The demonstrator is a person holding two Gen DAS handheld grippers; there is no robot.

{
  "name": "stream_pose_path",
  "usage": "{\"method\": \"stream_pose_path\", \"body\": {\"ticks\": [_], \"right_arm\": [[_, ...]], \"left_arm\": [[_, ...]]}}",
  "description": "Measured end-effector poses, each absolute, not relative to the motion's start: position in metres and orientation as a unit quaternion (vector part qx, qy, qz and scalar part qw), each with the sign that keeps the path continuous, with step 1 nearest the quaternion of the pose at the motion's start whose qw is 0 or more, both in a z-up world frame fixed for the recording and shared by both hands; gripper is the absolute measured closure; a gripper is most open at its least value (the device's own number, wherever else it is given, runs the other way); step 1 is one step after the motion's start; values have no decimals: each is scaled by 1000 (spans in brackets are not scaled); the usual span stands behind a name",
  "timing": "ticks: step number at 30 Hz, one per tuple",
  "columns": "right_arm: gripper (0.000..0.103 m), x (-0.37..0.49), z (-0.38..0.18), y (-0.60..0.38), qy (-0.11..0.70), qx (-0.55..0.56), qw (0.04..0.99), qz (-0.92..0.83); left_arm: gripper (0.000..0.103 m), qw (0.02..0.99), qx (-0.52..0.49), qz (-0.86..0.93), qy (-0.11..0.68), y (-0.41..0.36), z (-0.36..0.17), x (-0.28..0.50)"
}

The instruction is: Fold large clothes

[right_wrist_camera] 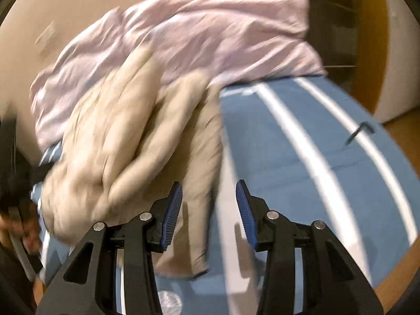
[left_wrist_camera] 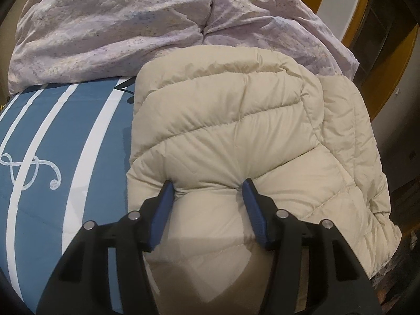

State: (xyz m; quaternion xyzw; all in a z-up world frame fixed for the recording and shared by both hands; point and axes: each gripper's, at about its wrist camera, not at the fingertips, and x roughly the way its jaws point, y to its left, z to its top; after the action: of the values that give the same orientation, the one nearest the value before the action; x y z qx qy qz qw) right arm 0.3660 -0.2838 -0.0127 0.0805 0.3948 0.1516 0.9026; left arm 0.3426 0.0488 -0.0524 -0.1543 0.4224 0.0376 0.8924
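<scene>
A cream quilted puffer jacket point(left_wrist_camera: 236, 120) lies folded over on a blue bed cover with white stripes point(left_wrist_camera: 52, 136). My left gripper point(left_wrist_camera: 208, 187) has its blue pads wide apart and pressed into a puffed fold of the jacket that bulges between them. In the right wrist view, which is motion-blurred, the jacket point(right_wrist_camera: 126, 141) lies at left. My right gripper point(right_wrist_camera: 208, 189) is open and empty above the jacket's right edge and the blue cover point(right_wrist_camera: 302, 157).
A crumpled lilac duvet point(left_wrist_camera: 110, 26) is heaped at the far side of the bed, also in the right wrist view point(right_wrist_camera: 210, 31). The bed's right edge drops off beside the jacket, with wooden furniture point(left_wrist_camera: 388, 73) beyond. A small dark bent object point(right_wrist_camera: 359, 131) lies on the cover.
</scene>
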Motion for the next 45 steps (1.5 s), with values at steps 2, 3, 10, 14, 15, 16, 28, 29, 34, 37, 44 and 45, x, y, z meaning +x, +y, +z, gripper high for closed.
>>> {"method": "stream_pose_path", "body": {"ticks": [2,3,10,14,15,16,28,29,34,37,44,45], "right_arm": [[62,368,4,-282,376,91,907,166],[64,369,9,-277,370,90,908,175],[67,376,24,-202,347,47,901,255],[69,385,17,-177,353,25,896,269],[69,388,12,-173,358,20,894,269],[70,391,6,-171,364,13,893,264],[78,401,-65,-208,433,47,873,222],[78,399,-69,-209,434,49,872,221],[78,397,-76,-213,436,59,871,221],[78,398,-76,-211,436,59,871,220],[78,399,-77,-211,437,64,869,224],[78,400,-78,-210,436,65,869,224]], "left_arm": [[49,893,-152,35,423,48,-54,343],[49,893,-151,34,423,48,-54,343],[49,896,-136,30,422,42,-56,343],[49,897,-131,27,422,40,-56,343],[49,897,-129,26,422,40,-56,343],[49,897,-128,25,422,40,-57,343],[47,903,-118,0,413,32,-50,341],[47,903,-123,-4,411,33,-46,341],[47,911,-133,-6,392,43,-20,352],[46,918,-115,16,380,48,-7,368],[42,918,-75,59,386,45,-17,407],[41,916,-66,63,391,41,-24,410]]}}
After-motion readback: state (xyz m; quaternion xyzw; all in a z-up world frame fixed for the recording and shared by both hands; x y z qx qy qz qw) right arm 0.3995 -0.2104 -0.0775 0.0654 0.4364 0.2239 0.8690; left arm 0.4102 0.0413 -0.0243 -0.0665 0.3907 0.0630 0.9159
